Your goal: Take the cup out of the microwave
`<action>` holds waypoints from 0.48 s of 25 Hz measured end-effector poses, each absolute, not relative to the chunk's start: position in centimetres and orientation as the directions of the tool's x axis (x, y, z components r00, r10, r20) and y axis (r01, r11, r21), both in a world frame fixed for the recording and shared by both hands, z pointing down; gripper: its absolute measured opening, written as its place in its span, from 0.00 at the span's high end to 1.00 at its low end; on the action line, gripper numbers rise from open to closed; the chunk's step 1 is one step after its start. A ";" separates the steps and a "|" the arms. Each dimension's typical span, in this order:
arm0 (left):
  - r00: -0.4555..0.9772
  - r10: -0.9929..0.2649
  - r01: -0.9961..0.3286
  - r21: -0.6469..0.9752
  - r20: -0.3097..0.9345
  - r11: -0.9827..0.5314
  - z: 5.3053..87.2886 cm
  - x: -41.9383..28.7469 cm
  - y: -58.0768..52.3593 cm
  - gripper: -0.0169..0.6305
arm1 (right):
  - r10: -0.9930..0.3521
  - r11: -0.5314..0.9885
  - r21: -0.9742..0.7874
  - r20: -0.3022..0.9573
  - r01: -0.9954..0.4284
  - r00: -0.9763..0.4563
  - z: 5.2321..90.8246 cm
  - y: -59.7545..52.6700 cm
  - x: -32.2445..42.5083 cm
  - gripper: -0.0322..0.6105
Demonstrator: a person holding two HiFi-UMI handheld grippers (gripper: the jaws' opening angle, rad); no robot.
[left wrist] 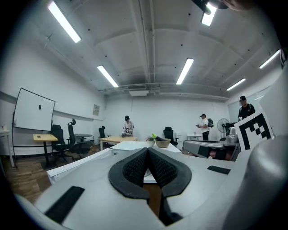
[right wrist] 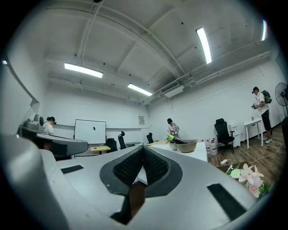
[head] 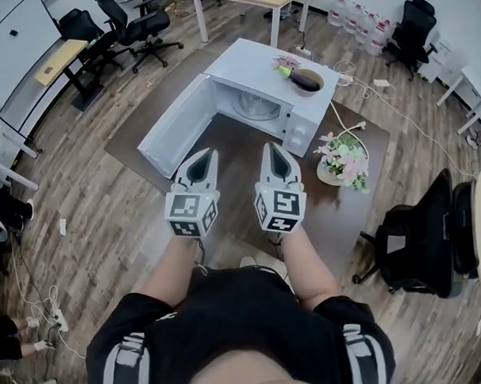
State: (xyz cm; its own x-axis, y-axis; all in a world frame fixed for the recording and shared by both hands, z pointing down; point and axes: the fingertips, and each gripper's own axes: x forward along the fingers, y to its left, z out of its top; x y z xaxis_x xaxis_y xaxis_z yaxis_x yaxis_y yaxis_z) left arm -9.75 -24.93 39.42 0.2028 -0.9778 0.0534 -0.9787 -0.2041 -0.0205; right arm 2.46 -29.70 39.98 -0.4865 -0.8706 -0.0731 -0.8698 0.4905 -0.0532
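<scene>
Cup [head: 255, 106] is showing only as a pale round shape inside the microwave [head: 249, 65], too small to tell apart from the glass plate there. Only the head view is looking down into that open microwave; its door [head: 175, 125] is hanging wide to the left, and the low brown table [head: 338, 210] is lying under it. The two gripper views are looking level across the microwave's top instead, taking in people standing well behind it, a whiteboard and ceiling lights. A bowl [head: 306, 81] is sitting on top of the microwave and holding a dark purple thing, with a small flower pot [head: 285, 65] just beside it. A pale pot of pink and white flowers [head: 341, 157] is standing on the table at the microwave's right, and only the right gripper view is catching it from the side. The left gripper [head: 205, 153] and right gripper [head: 271, 146] are hanging side by side in front of the microwave, apart from it. Each is keeping its black pads pressed together, gripping nothing and touching nothing.
</scene>
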 end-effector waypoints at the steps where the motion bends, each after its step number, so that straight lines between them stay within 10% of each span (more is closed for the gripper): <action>1: 0.214 -0.976 -0.976 -0.019 0.051 -0.215 39.5 -9.6 -25.6 0.97 | -0.877 0.479 -0.051 -0.069 -0.876 -0.475 40.1 -30.1 2.7 0.95; 12: 0.432 -0.902 -0.901 -0.019 0.018 -0.433 39.8 -9.7 -33.4 0.97 | -0.954 0.297 -0.047 -0.056 -0.954 -0.295 41.4 -34.6 2.0 0.95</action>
